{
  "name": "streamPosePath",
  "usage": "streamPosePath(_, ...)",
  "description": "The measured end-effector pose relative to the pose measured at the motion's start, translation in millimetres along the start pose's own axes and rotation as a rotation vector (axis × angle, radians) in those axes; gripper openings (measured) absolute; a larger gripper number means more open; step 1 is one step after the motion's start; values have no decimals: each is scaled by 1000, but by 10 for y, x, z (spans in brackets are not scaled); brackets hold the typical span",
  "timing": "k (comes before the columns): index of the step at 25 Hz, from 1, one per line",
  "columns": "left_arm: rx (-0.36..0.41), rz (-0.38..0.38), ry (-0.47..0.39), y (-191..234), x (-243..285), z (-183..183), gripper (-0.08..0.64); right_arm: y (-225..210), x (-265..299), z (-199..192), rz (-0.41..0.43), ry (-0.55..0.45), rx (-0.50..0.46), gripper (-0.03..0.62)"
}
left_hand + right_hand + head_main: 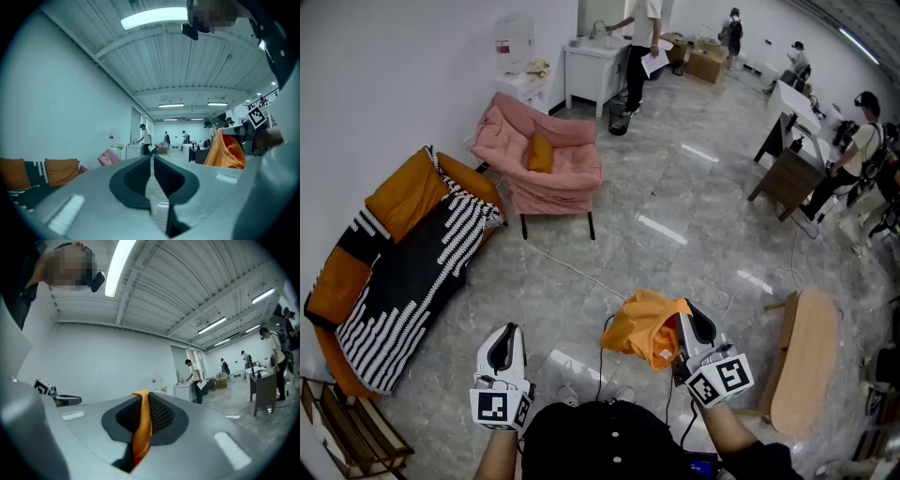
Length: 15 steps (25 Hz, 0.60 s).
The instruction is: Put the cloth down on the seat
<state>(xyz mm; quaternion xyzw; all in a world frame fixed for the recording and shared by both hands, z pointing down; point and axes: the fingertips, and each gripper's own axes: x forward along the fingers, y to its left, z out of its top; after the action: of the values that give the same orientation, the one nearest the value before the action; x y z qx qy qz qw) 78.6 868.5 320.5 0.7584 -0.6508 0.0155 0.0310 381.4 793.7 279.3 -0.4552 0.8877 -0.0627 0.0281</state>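
Right gripper (692,323) clamps the cloth (639,326) at 5 o'clock, bunched for carrying, off the floor; left gripper (502,339) closed, empty; the armchair (551,167), probably the target, sits at 11 o'clock, well apart.

The left claw (504,330) and right claw (688,309) were light grey shells with black-lined jaws, the right one's pads mesh-textured. Each carried a white cube (499,407) printed with black square markers. The person wore a black top (600,448).
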Motion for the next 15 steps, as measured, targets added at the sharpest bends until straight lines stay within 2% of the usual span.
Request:
streamPosePath(7, 5, -17, -9, 115, -6, 15, 25, 125, 68, -9, -10, -5, -11, 37)
streamPosePath(15, 9, -60, -5, 406, -48, 57, 25, 307, 156, -85, -78, -23, 25, 37)
